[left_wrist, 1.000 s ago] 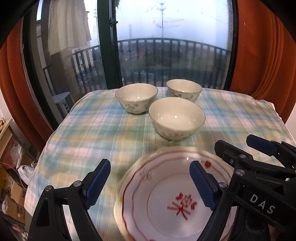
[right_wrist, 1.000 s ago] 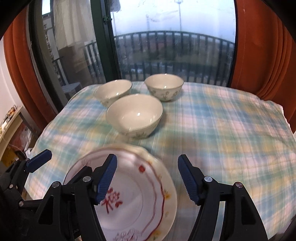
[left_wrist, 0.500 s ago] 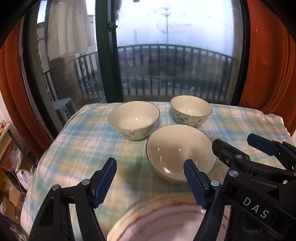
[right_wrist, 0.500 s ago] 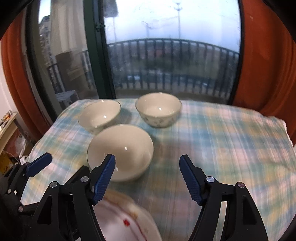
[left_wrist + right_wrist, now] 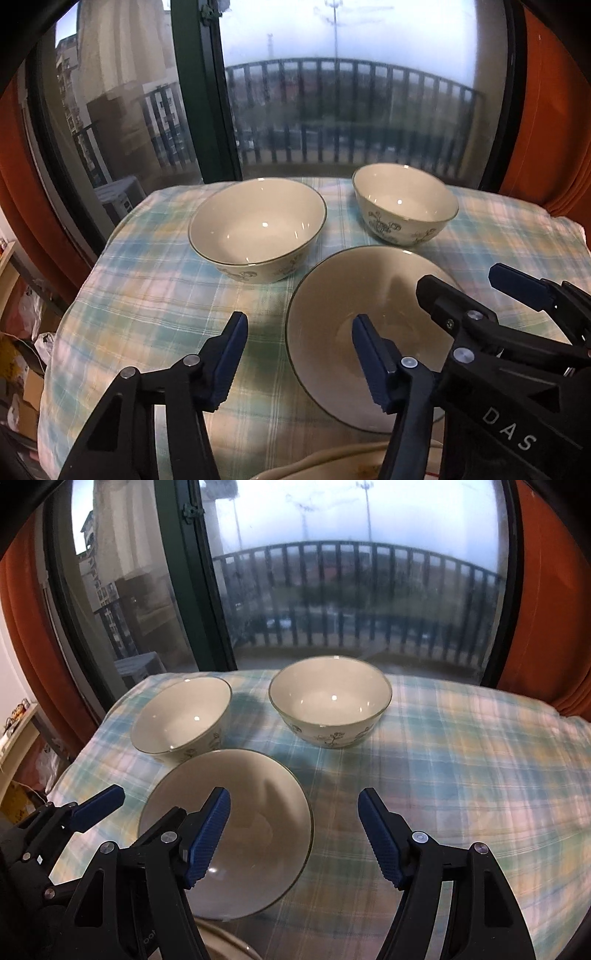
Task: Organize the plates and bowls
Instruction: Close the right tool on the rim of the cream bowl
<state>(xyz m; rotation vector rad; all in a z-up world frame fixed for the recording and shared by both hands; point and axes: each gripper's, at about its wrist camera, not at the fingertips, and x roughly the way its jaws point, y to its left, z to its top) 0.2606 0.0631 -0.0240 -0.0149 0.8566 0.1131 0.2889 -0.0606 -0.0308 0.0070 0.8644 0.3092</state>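
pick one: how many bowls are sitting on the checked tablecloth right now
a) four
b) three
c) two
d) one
b: three bowls show on the checked tablecloth: the near bowl by the grippers, the far left bowl and the far right bowl, all upright and empty.

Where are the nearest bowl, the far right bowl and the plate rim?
nearest bowl [image 5: 325, 332]: left wrist view, on its inner wall.
far right bowl [image 5: 402, 201]: left wrist view, on its inside bottom.
plate rim [image 5: 332, 456]: left wrist view, on the cream edge at the bottom of the picture.
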